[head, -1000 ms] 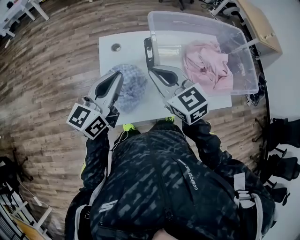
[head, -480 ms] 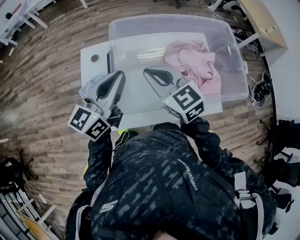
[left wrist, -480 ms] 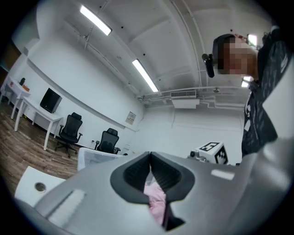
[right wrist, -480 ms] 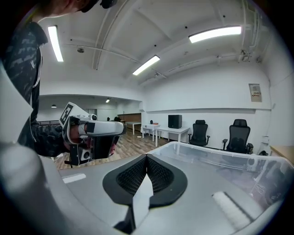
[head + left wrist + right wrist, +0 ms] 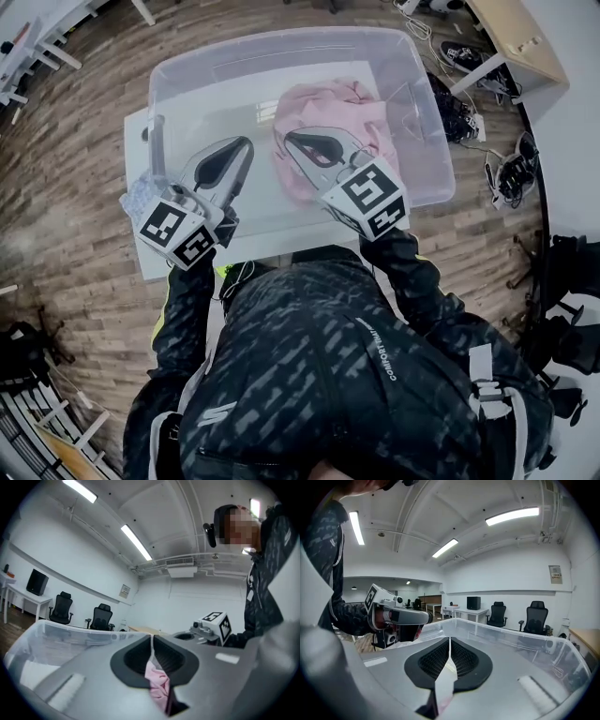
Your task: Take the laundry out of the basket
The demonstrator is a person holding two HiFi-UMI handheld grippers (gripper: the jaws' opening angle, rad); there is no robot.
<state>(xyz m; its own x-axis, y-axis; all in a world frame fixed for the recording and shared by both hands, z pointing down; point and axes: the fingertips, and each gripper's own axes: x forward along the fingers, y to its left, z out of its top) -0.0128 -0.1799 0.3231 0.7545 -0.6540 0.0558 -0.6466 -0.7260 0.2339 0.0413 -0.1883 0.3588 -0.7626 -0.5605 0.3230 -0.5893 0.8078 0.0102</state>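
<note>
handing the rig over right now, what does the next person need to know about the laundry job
Left gripper: shut, nothing held, over the left part of the clear plastic bin.
Right gripper: shut, nothing held, above the crumpled pink garment.
Things: the pink garment lies inside the bin; a blue-grey patterned cloth lies on the white table, left of the bin.
Done: the blue-grey cloth is out.
Left: open a gripper, grasp the pink garment, lift it out onto the table.

Basket sits on the table, laundry inside, toward its right. A cloth lies on the table just left of the basket, near the front edge.
</note>
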